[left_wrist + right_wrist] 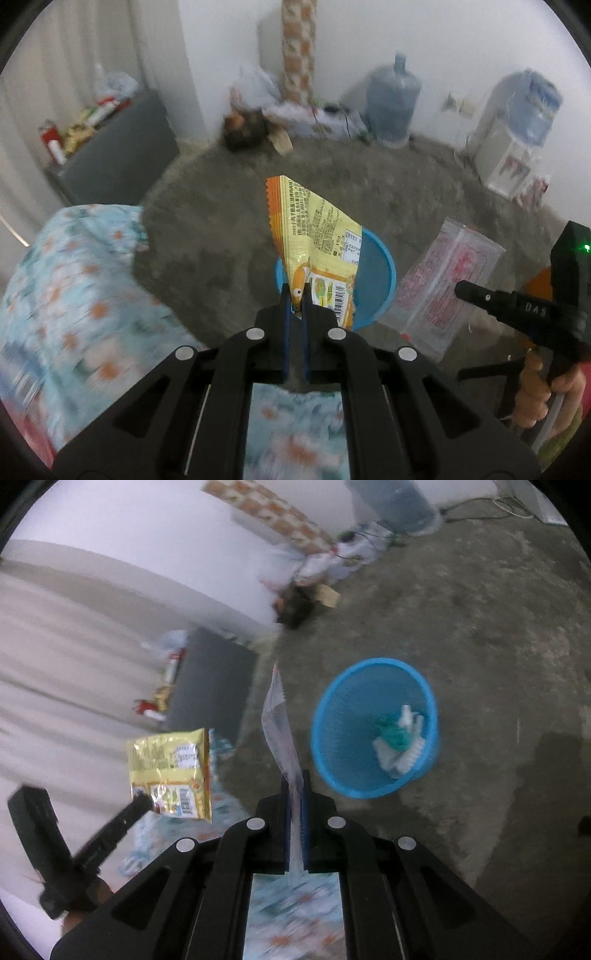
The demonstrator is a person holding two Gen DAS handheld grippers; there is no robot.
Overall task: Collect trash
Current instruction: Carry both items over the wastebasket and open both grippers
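My left gripper is shut on a yellow snack wrapper, held in the air over the blue mesh trash basket. The wrapper also shows in the right wrist view, left of the basket. My right gripper is shut on a clear plastic wrapper with red print, seen edge-on, left of the basket. That wrapper shows flat in the left wrist view, with the right gripper behind it. The basket holds white and green trash.
A floral blue cloth surface lies below and to the left. A grey cabinet with bottles stands by the curtain. Water jugs, a dispenser and bags line the far wall on a concrete floor.
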